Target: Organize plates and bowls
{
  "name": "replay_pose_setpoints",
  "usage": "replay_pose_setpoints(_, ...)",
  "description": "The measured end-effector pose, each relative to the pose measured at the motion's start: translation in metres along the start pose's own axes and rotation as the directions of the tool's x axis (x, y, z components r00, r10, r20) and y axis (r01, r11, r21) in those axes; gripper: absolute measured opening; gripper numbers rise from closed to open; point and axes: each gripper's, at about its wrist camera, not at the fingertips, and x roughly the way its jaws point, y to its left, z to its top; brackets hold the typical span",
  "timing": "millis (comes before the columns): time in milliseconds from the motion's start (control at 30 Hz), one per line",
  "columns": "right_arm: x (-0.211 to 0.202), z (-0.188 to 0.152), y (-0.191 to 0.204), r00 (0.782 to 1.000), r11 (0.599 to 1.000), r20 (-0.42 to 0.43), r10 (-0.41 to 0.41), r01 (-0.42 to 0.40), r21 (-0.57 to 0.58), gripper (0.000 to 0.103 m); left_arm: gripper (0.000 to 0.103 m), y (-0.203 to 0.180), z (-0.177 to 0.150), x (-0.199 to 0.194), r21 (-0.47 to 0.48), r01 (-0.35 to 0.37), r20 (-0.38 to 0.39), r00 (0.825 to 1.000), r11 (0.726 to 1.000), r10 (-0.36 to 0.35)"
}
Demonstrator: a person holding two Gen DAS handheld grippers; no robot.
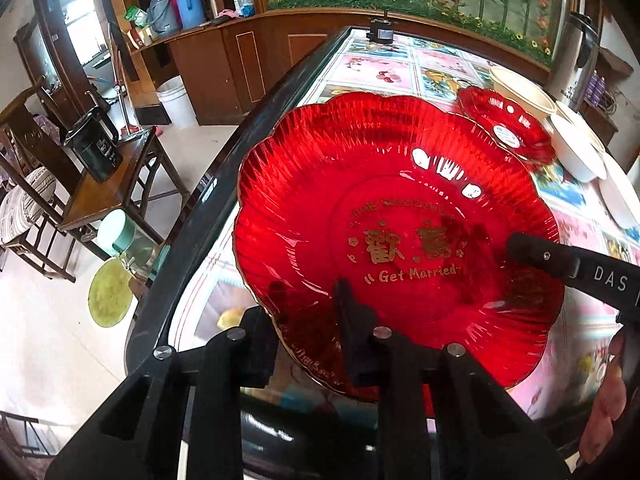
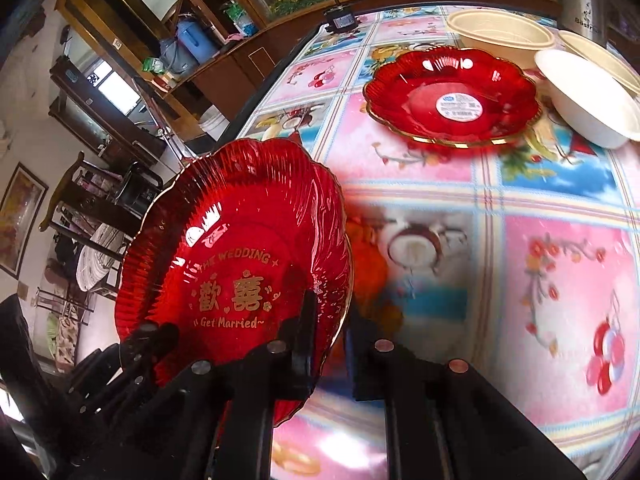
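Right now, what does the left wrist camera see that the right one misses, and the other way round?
Only the left view: the right gripper reaching in over the big plate's edge, and a black kettle on a side table.

Only the right view: the small plate's sticker seen clearly, and a framed picture.

Both: the big plate held at its rim by both grippers, the small plate, the white bowls and the flowery tablecloth.

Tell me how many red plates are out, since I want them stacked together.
2. The large red plate with gold lettering is gripped at its rim by both grippers; the smaller red plate lies on the table beside the white bowls. Others may be out of view.
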Motion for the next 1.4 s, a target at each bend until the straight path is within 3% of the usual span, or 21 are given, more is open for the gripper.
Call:
replay_pose_setpoints(433,0.004,-0.009,-0.005,1.000,1.000,-0.017,0.011,-0.011,0.000,0.014,0.027,0.000,-0.005,0.014,-0.009,0.010,-0.043,0.999,1.000,-0.010)
replay_pose_setpoints(467,0.004,-0.009,-0.004,1.000,1.000,-0.018,0.011,-0.011,-0.008,0.015,0.035,0.000,-0.005,0.015,-0.003,0.000,-0.052,0.999,1.000,0.000)
replay_pose_setpoints(533,0.004,-0.009,-0.003,1.000,1.000,-0.025,0.019,-0.019,-0.019,0.019,0.063,-0.003,-0.007,0.011,0.030,-0.062,-0.039,0.997,0.998,0.063)
replay_pose_setpoints(600,0.000,-0.008,-0.003,0.999,0.999,-0.026,0.044,-0.044,-0.021,0.026,0.073,-0.005,-0.009,0.000,0.070,-0.120,0.013,0.993,0.990,0.120)
replay_pose_setpoints(667,-0.007,-0.005,0.000,0.999,0.998,0.001,0.037,-0.037,-0.053,0.034,0.074,-0.004,-0.013,-0.016,0.096,-0.165,0.071,0.985,0.982,0.158)
replay_pose_setpoints(867,-0.047,-0.004,-0.008,0.991,0.993,0.128,0.031,-0.016,-0.116,0.058,0.076,0.009,-0.016,-0.049,0.107,-0.206,0.153,0.970,0.973,0.189)
replay_pose_setpoints(1067,-0.085,0.004,-0.030,0.970,0.995,0.242,0.014,0.010,-0.099,0.062,0.076,0.002,0.002,-0.082,0.098,-0.184,0.234,0.959,0.978,0.157)
replay_pose_setpoints(1133,-0.096,0.009,-0.039,0.963,0.997,0.268,0.003,0.019,-0.079,0.066,0.084,-0.009,0.008,-0.089,0.108,-0.166,0.255,0.958,0.980,0.135)
replay_pose_setpoints(1233,-0.107,0.016,-0.052,0.956,0.999,0.293,-0.005,0.020,-0.049,0.068,0.084,-0.031,0.019,-0.097,0.143,-0.143,0.286,0.953,0.979,0.098)
replay_pose_setpoints(1400,-0.119,0.027,-0.073,0.948,1.000,0.317,-0.020,0.024,-0.011,0.070,0.084,-0.070,0.040,-0.088,0.206,-0.117,0.275,0.960,0.972,0.057)
